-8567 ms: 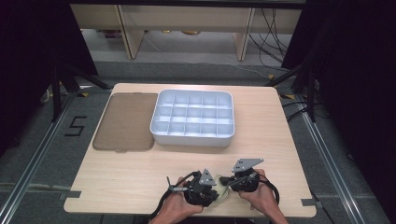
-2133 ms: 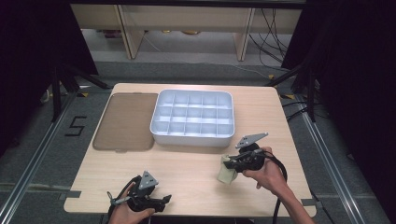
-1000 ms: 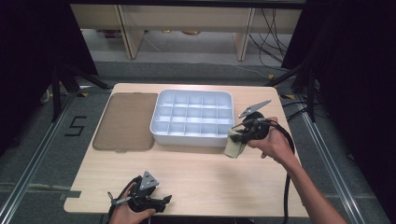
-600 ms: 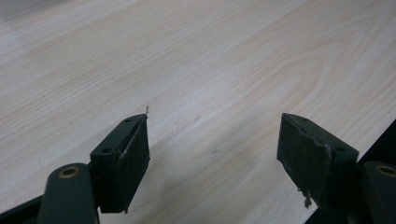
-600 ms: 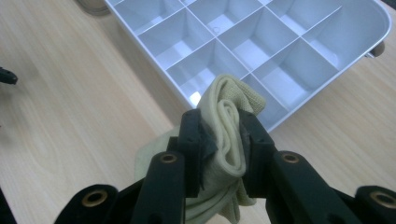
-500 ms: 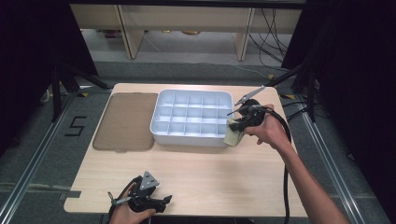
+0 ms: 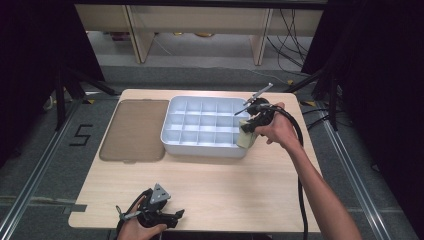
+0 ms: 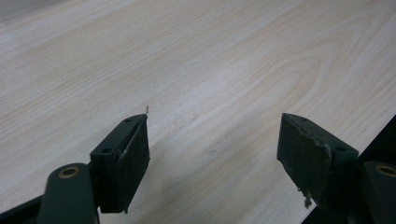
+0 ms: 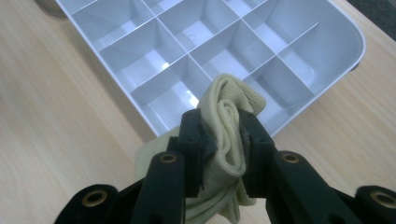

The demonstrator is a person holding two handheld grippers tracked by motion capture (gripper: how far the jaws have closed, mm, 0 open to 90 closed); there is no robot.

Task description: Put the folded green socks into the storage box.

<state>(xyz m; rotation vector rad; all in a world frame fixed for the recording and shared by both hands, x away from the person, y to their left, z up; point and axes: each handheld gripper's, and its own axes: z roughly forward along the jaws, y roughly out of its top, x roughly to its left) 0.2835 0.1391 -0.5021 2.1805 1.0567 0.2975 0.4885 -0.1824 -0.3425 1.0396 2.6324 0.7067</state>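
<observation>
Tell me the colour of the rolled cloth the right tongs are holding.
Pale yellowish cream; the cloth shows best in the right gripper view.

Right tool [image 9: 220,140] clamped on folded cloth [image 9: 229,135] — above white compartment tray [image 9: 327,70], wooden table [image 9: 56,121]

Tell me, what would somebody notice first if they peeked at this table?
Probably the right gripper, squeezing a rolled pale-yellow cloth just above the near right corner of the white compartment tray. The tray sits at the middle of the wooden table, with a flat brown lid lying beside it on the left. Down at the table's near edge, the left gripper rests with its jaws wide apart, holding nothing.
</observation>
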